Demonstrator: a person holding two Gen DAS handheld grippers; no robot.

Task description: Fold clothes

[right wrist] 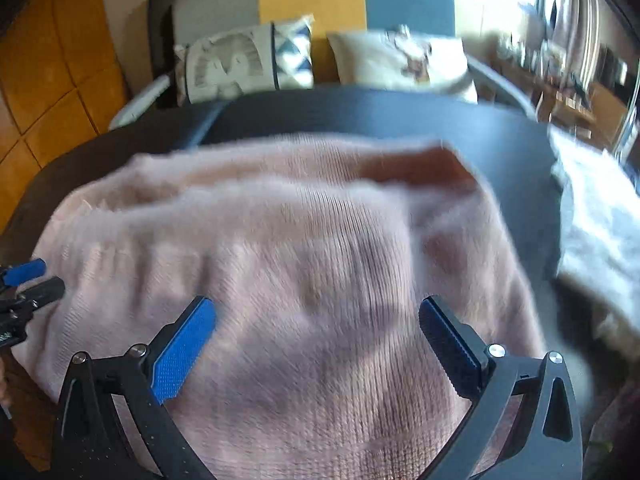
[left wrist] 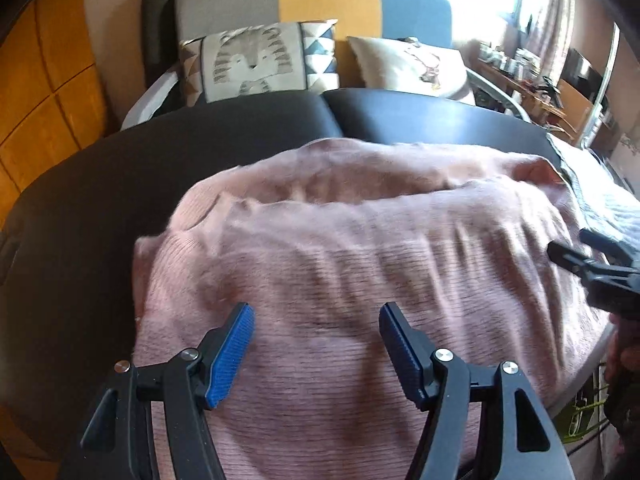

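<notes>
The pink knitted sweater (left wrist: pixel 352 264) lies spread on the dark tabletop (left wrist: pixel 80 200), its long axis running side to side across both views, with a folded-over band along its far edge toward the sofa. The left claw (left wrist: pixel 316 344) hangs just above the sweater's near left part, jaws wide apart with nothing between them; the right claw (right wrist: pixel 318 344) hangs over the near right part, likewise gaping and empty. Each claw sits just inside its own end of the sweater, so neither is clearly the nearer. A pale grey cloth (right wrist: pixel 600 232) lies beyond the sweater's right end. Motion blur softens the knit, the near hem is hidden below the claws, and I cannot tell sleeves from body.
</notes>
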